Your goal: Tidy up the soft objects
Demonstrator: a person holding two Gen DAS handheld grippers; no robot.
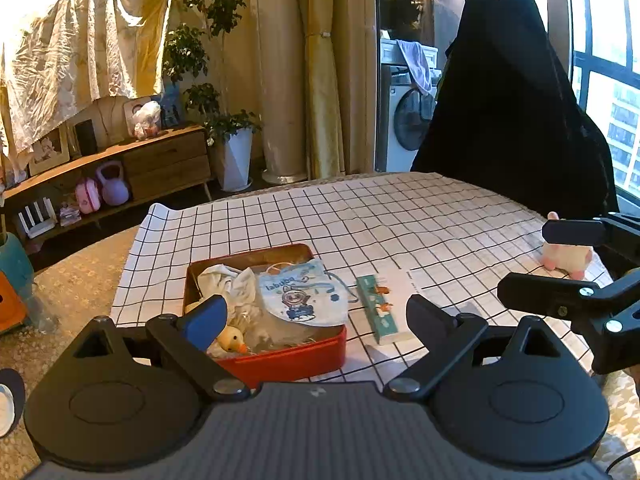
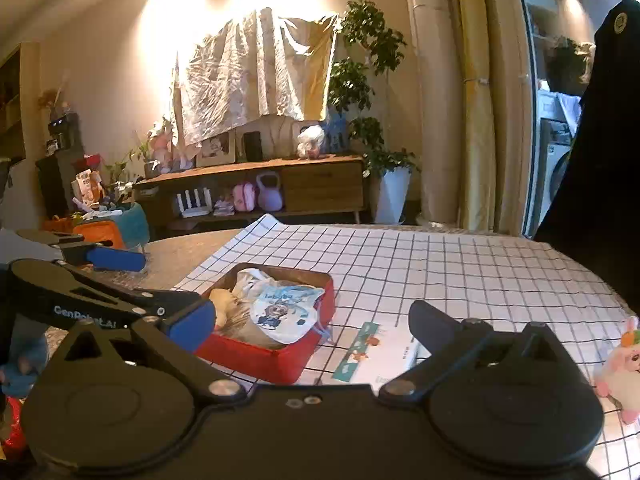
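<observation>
A red box [image 1: 280, 360] sits on the checked cloth and holds a white cloth [image 1: 228, 284], a printed face mask [image 1: 300, 296] and a yellow duck toy [image 1: 232, 340]. My left gripper [image 1: 316, 316] is open and empty, just in front of the box. A pink-and-white plush toy [image 1: 566, 258] lies on the cloth at the right, close behind my right gripper's fingers [image 1: 540, 288]. In the right wrist view the box [image 2: 272, 356] lies ahead to the left and the plush [image 2: 622, 368] at the far right. My right gripper [image 2: 312, 328] is open and empty.
A teal-edged booklet [image 1: 382, 308] lies right of the box, also in the right wrist view [image 2: 372, 352]. The checked cloth [image 1: 400, 220] covers the table. A black draped shape [image 1: 512, 100] stands behind the table. A wooden sideboard [image 2: 260, 188] is across the room.
</observation>
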